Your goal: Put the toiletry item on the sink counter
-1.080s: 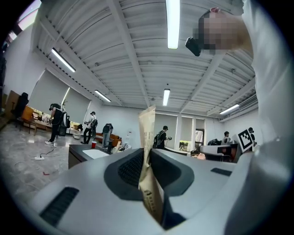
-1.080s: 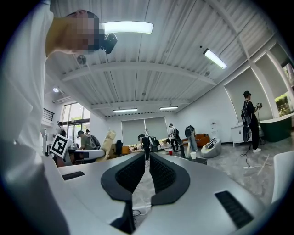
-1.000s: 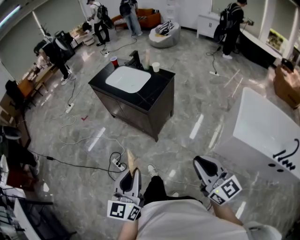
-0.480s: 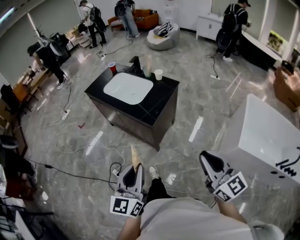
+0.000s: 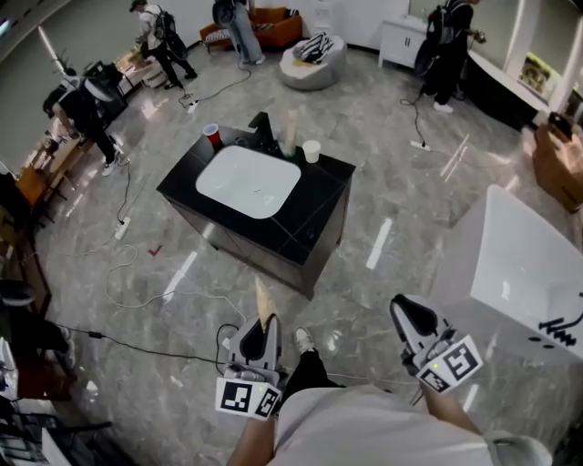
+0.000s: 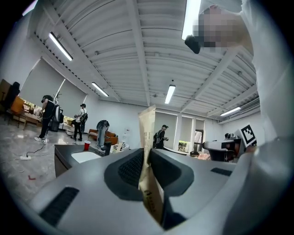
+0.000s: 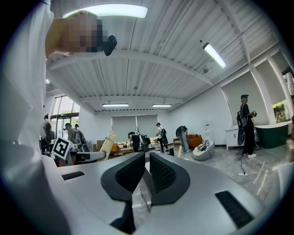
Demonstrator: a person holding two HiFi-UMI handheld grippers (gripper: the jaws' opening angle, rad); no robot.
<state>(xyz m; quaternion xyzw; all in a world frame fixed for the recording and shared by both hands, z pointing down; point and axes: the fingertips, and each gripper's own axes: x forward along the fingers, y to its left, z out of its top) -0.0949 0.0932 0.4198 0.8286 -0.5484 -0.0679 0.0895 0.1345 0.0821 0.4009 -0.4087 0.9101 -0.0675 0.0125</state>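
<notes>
Grey veined marble floor [image 5: 410, 182], white bathtub [image 5: 524, 259] at right, orange sofa [image 5: 273, 18] and beanbag [image 5: 310, 64] at far end, ribbed ceiling [image 6: 115, 50] with strip lights [image 6: 170, 93].

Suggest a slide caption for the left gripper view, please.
Left gripper clamped on a tan toiletry item, sink counter ahead.

Black sink counter [image 5: 319, 202]: red cup [image 5: 211, 135], white cup [image 5: 311, 151].
</notes>
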